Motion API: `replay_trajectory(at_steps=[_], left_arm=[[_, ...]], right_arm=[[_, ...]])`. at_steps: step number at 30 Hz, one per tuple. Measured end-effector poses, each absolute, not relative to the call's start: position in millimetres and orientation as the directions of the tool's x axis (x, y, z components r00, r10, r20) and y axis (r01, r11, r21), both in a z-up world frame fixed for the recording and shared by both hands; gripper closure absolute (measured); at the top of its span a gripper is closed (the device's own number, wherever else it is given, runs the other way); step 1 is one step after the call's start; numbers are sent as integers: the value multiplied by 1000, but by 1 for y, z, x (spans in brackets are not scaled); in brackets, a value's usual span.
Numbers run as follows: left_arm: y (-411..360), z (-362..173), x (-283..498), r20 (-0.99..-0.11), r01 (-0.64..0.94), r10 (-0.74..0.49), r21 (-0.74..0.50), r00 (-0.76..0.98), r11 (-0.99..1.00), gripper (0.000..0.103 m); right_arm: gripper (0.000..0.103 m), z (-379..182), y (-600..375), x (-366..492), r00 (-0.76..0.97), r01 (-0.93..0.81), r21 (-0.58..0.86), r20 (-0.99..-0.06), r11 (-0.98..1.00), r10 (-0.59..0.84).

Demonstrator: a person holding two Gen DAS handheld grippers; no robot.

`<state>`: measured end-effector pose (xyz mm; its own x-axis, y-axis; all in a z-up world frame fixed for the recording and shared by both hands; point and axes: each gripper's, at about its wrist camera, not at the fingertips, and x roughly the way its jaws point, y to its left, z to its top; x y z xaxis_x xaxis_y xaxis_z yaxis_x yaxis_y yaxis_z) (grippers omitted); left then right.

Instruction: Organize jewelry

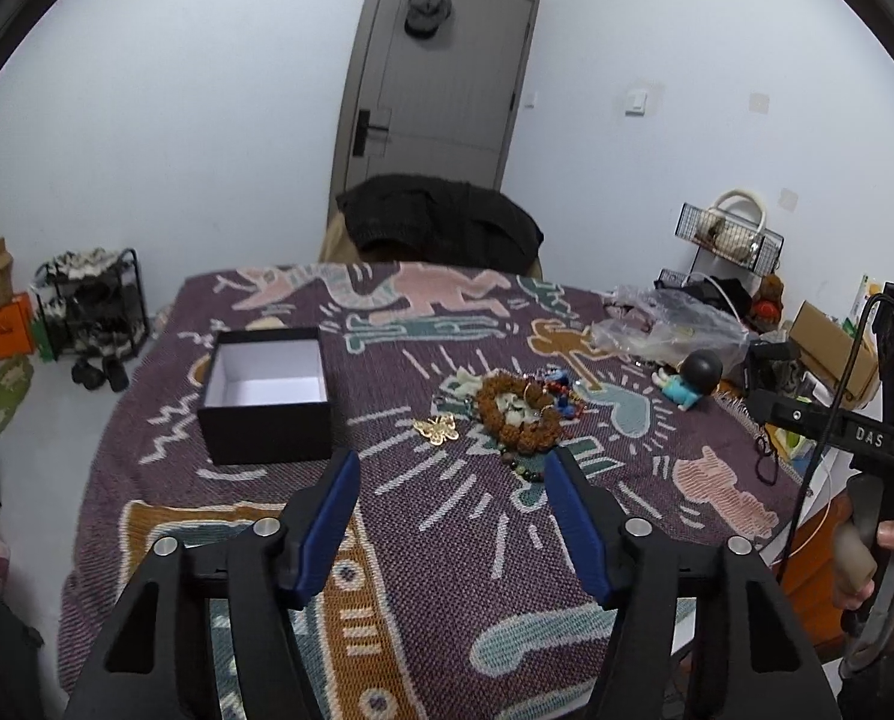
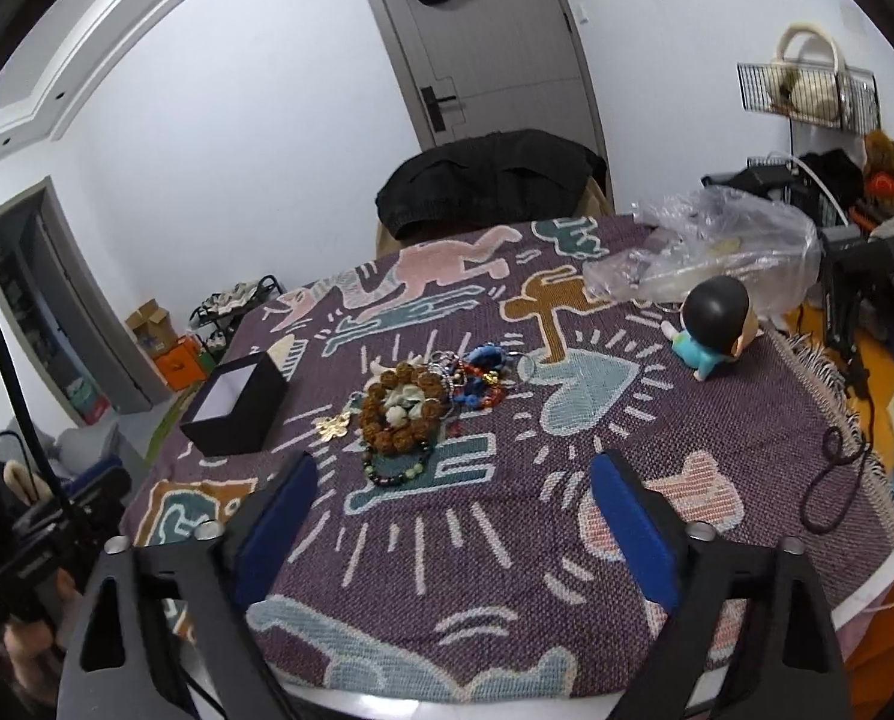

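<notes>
Two pairs of tongs hover above a tabletop [image 1: 447, 540] covered with a purple woven cloth patterned with cartoon figures. Both the left tongs [image 1: 453, 480] and the right tongs [image 2: 453, 480] stand apart with nothing between their blue pads, clear of the cloth.

Just past them lies the jewelry in a loose heap near the middle of the cloth: a dark beaded bracelet [image 2: 396, 468] nearest, then a chunky brown bead bracelet [image 1: 516, 414] ringed around pale carved pieces, a gold butterfly ornament [image 1: 437, 429] beside it on the box side, and red and blue bits [image 2: 483, 381] tangled behind. An open black box [image 1: 266, 393] with a white, empty-looking interior stands left of the heap, near but apart.

The job looks barely begun. A sensible first pick is the butterfly or the dark bracelet, since each lies at the edge of the pile; come down straight and close gently so neighbours are not dragged along.

Farther back sit a small doll [image 2: 711, 330], a clear plastic bag [image 2: 711, 246], and a dark jacket [image 1: 441, 216] over a chair.

The tangled pieces cannot be told apart, and the box floor is only partly visible.
</notes>
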<state>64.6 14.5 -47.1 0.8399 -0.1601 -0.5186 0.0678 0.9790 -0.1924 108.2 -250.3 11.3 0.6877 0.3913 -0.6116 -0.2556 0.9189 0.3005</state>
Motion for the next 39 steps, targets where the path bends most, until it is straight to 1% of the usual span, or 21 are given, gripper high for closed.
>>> replay_trajectory(at_steps=[1, 2, 4, 6, 9, 13, 20, 28, 34, 39], left_arm=[[15, -50, 70, -527, 68, -164, -196, 834, 978, 43], [15, -52, 76, -538, 66, -165, -199, 827, 978, 44], [17, -58, 87, -558, 61, -170, -210, 812, 976, 47], [19, -63, 98, -576, 59, -183, -227, 797, 972, 49], [19, -68, 112, -596, 61, -186, -224, 781, 973, 49], [19, -72, 131, -617, 60, -181, -212, 766, 975, 49], [18, -86, 163, -662, 53, -184, -213, 727, 976, 49], [14, -101, 195, -703, 65, -187, -197, 686, 978, 52], [18, -117, 213, -733, 56, -196, -212, 652, 976, 52], [14, -127, 225, -753, 64, -192, -196, 630, 978, 52]], right_arm=[[27, 8, -251, 115, 676, -250, 314, -621, 916, 397], [30, 5, -252, 122, 660, -242, 332, -632, 912, 405], [38, -1, -253, 133, 637, -232, 365, -644, 902, 424], [42, -7, -252, 143, 617, -217, 390, -656, 895, 436], [51, -16, -247, 157, 574, -216, 440, -664, 872, 478], [57, -33, -241, 178, 523, -188, 505, -674, 842, 521], [57, -60, -229, 213, 446, -143, 577, -688, 804, 573], [57, -86, -207, 242, 340, -112, 638, -696, 762, 633], [57, -97, -193, 256, 285, -96, 660, -699, 745, 656], [57, -109, -184, 266, 258, -58, 652, -721, 756, 643]])
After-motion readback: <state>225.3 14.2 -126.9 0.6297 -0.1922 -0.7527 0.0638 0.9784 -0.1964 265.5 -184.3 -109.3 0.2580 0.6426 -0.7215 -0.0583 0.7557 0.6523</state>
